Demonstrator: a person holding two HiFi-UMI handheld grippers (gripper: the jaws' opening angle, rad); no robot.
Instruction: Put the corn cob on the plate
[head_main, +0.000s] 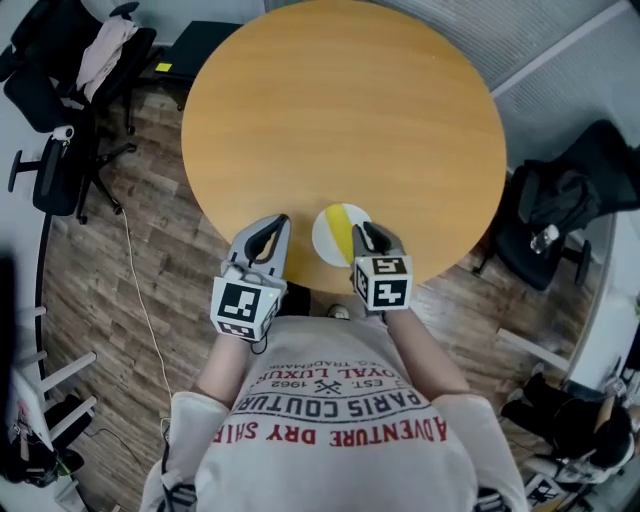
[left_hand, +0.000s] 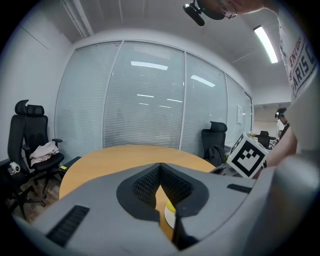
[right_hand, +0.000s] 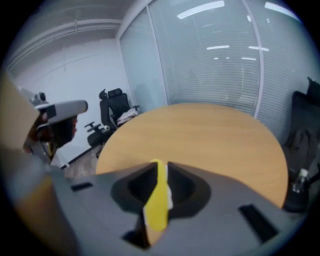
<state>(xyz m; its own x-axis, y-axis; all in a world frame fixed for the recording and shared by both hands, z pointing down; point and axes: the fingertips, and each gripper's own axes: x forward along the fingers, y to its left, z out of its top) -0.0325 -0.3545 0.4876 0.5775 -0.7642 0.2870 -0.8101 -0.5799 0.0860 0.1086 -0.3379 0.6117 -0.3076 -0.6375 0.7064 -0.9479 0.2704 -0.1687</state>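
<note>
A round wooden table (head_main: 345, 110) bears a small white plate (head_main: 324, 238) near its front edge. The yellow corn cob (head_main: 343, 231) shows over the plate's right half. In the right gripper view the corn cob (right_hand: 156, 202) stands between the two jaws, pinched by them, with a bit of white plate (right_hand: 170, 196) behind it. My right gripper (head_main: 363, 232) is shut on the cob at the plate's right rim. My left gripper (head_main: 279, 226) hovers just left of the plate, its fingertips together and nothing in them. Through its jaws I see the plate (left_hand: 169, 217).
An office chair (head_main: 62, 170) with clothes draped on it stands on the wooden floor at the left. A black chair with a bag (head_main: 560, 205) sits to the right of the table. A glass wall with blinds (left_hand: 145, 100) lies beyond the table's far side.
</note>
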